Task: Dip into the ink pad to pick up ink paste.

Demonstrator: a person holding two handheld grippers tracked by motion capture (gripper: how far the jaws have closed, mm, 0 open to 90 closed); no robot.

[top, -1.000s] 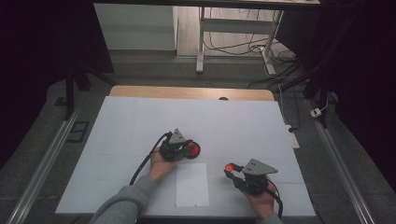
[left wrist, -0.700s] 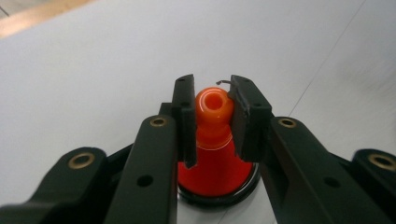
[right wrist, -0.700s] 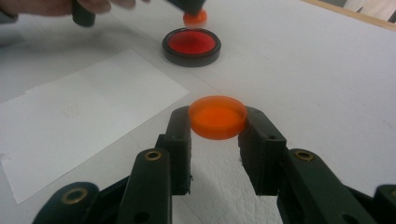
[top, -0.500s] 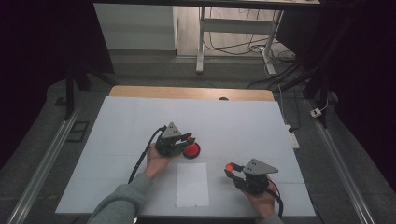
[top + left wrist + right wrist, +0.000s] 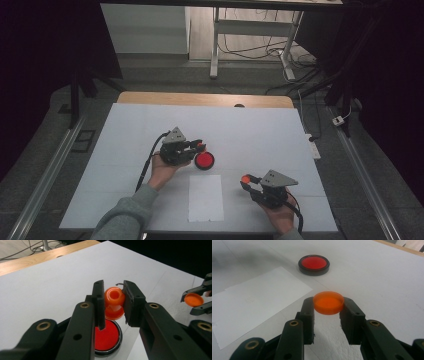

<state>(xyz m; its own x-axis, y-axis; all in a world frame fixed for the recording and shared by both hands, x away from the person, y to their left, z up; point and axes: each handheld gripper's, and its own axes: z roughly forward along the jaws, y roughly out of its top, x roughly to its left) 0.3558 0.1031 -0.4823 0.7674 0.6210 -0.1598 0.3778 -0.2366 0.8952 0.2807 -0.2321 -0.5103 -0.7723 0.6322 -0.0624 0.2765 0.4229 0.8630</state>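
My left gripper (image 5: 113, 300) is shut on a small orange spool-shaped stamp (image 5: 114, 296), held in the air just above a round red ink pad in a black rim (image 5: 107, 337). In the high view that gripper (image 5: 199, 145) hangs left of the pad (image 5: 204, 160), near the table's middle. My right gripper (image 5: 328, 306) is shut on a flat orange cap (image 5: 328, 302), low over the white table. It sits at the front right in the high view (image 5: 245, 179). A white sheet of paper (image 5: 205, 197) lies between the two hands.
The white board (image 5: 250, 130) covers a wooden table whose bare edge (image 5: 200, 98) shows at the back. A power strip (image 5: 314, 147) lies off the right edge. Metal rails (image 5: 45, 180) flank the table, and cables lie on the floor behind.
My left gripper has risen and drifted left with the orange stamp, lifting it off the red pad. The right gripper and its cap have stayed put.
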